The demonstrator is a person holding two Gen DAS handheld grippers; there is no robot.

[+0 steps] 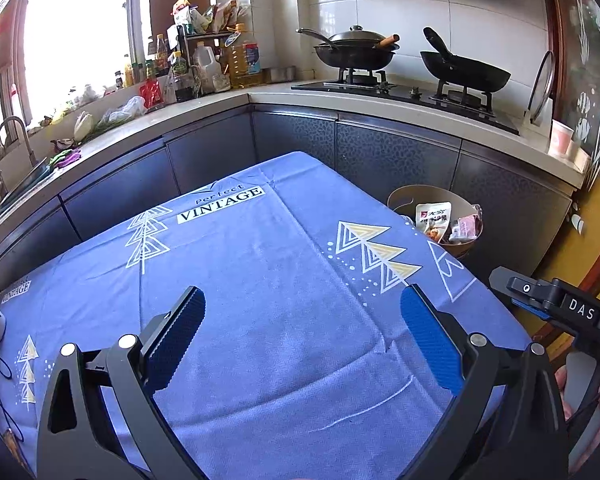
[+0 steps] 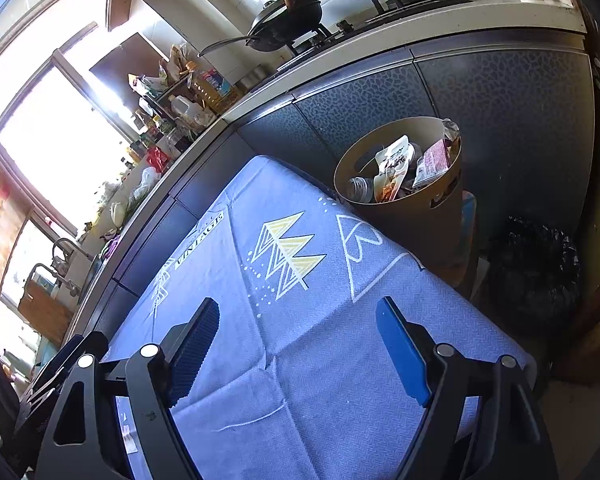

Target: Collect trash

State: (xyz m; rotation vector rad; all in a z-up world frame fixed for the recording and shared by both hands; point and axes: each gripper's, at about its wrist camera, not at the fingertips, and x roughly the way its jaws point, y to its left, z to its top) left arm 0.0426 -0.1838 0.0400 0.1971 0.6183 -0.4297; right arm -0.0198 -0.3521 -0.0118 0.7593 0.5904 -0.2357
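**Both grippers empty above the table, trash in bin**

Kitchen setting: blue tablecloth (image 1: 260,264) with tree prints and a "VINTAGE" label covers the table, dark cabinets (image 1: 396,156) and a gas stove (image 1: 412,92) with two black pans behind it. Left gripper (image 1: 300,336) hangs over the cloth, jaws spread wide, nothing between the blue pads. Right gripper (image 2: 296,344) likewise spread and empty, over the table's right part. Tan round bin (image 2: 416,216) stands on the floor just past the table's far right corner; snack wrappers (image 2: 392,168) and other packaging lie inside. Black bag (image 2: 536,268) sits on the floor right of the bin.
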